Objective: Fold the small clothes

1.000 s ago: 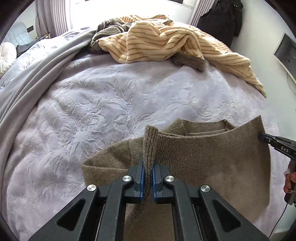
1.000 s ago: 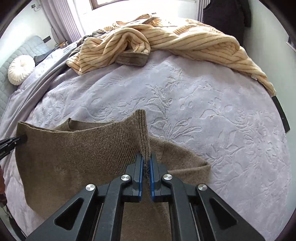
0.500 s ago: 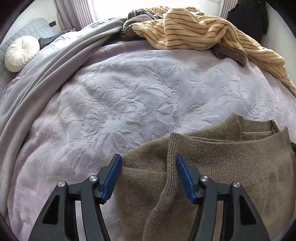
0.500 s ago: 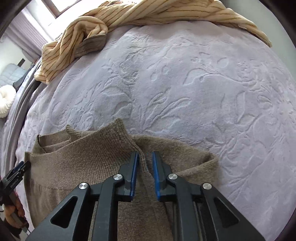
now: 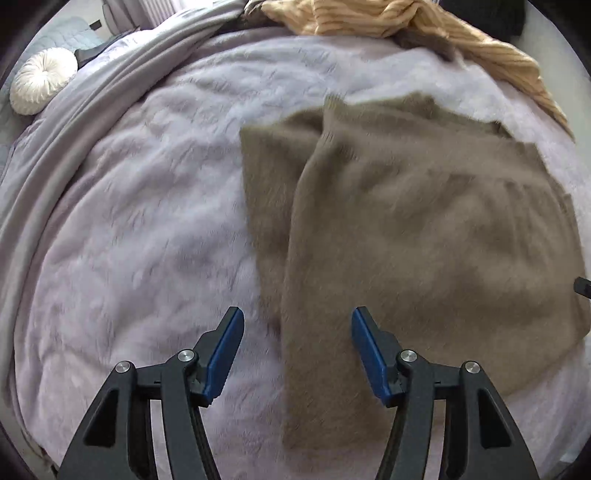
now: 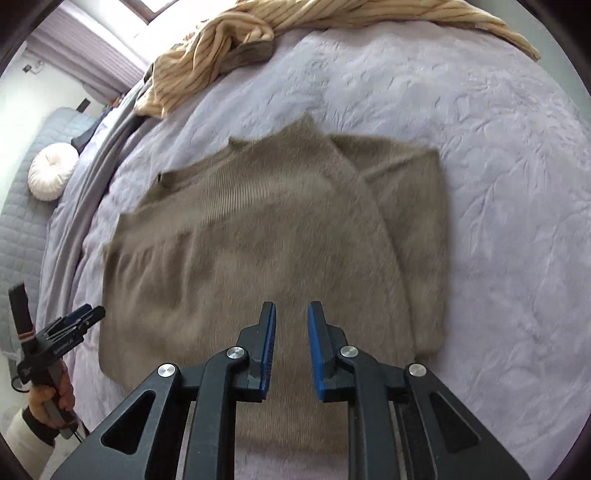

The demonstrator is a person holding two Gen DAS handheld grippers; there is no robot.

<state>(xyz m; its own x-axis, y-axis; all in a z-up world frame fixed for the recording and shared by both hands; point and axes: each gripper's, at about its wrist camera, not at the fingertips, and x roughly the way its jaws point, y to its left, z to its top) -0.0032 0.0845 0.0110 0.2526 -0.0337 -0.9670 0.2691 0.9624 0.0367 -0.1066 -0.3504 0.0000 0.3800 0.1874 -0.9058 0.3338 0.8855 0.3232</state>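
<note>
Both grippers, left gripper (image 5: 297, 343) and right gripper (image 6: 291, 336), hold nothing; the right's jaws are opening. If one snags the brown sweater (image 6: 273, 236), the fold could come undone.

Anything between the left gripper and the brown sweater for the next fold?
Nothing visible. The left gripper hangs open right above the brown sweater, which lies flat on the lilac bedspread. The striped garment sits far off at the bed's far edge.

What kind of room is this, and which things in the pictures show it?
Most likely a bedroom. The brown sweater lies on a wide bed with an embossed lilac blanket. A round white cushion sits at the side, and a striped yellow garment is heaped at the far end.
</note>
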